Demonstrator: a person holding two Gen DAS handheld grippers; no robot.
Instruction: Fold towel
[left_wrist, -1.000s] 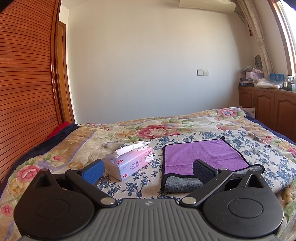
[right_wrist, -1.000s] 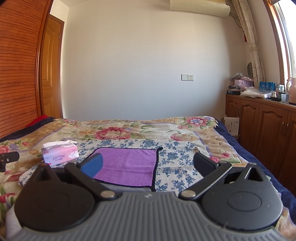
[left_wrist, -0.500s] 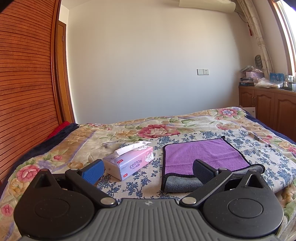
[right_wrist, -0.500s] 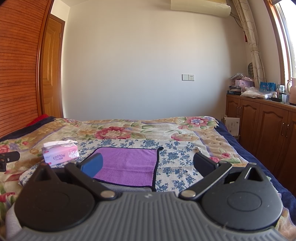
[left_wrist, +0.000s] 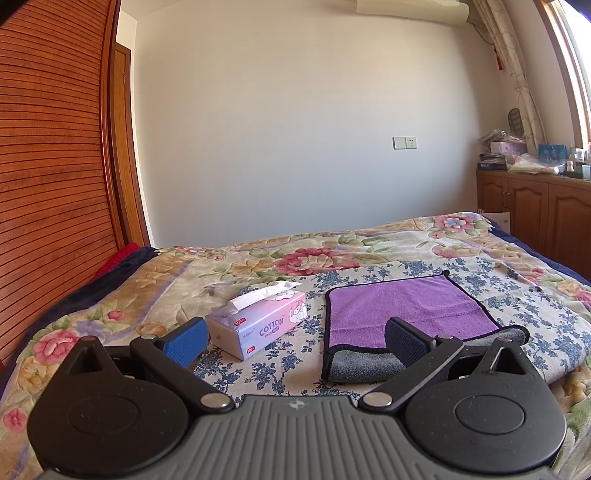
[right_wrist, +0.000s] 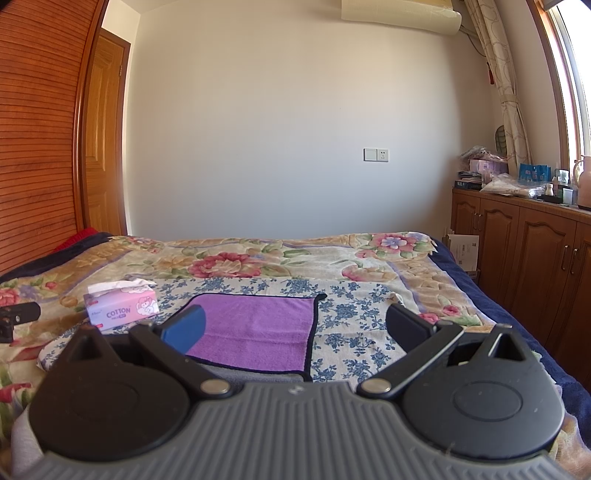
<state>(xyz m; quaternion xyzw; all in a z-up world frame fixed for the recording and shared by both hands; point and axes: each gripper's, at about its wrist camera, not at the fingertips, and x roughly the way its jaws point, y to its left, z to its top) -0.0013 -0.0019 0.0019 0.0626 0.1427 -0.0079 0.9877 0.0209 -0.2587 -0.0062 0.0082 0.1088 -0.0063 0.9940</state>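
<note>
A purple towel (left_wrist: 402, 312) with a dark border and grey underside lies flat on the bed, its near edge folded over so the grey shows. It also shows in the right wrist view (right_wrist: 255, 328). My left gripper (left_wrist: 295, 338) is open and empty, held above the bed just short of the towel's near left corner. My right gripper (right_wrist: 295, 328) is open and empty, above the towel's near right part. The left gripper's tip (right_wrist: 18, 314) shows at the left edge of the right wrist view.
A pink tissue box (left_wrist: 258, 325) stands left of the towel; it also shows in the right wrist view (right_wrist: 122, 308). The bed has a floral cover (left_wrist: 314, 258). Wooden cabinets (right_wrist: 535, 258) stand to the right, a slatted wooden wardrobe (left_wrist: 48, 184) to the left.
</note>
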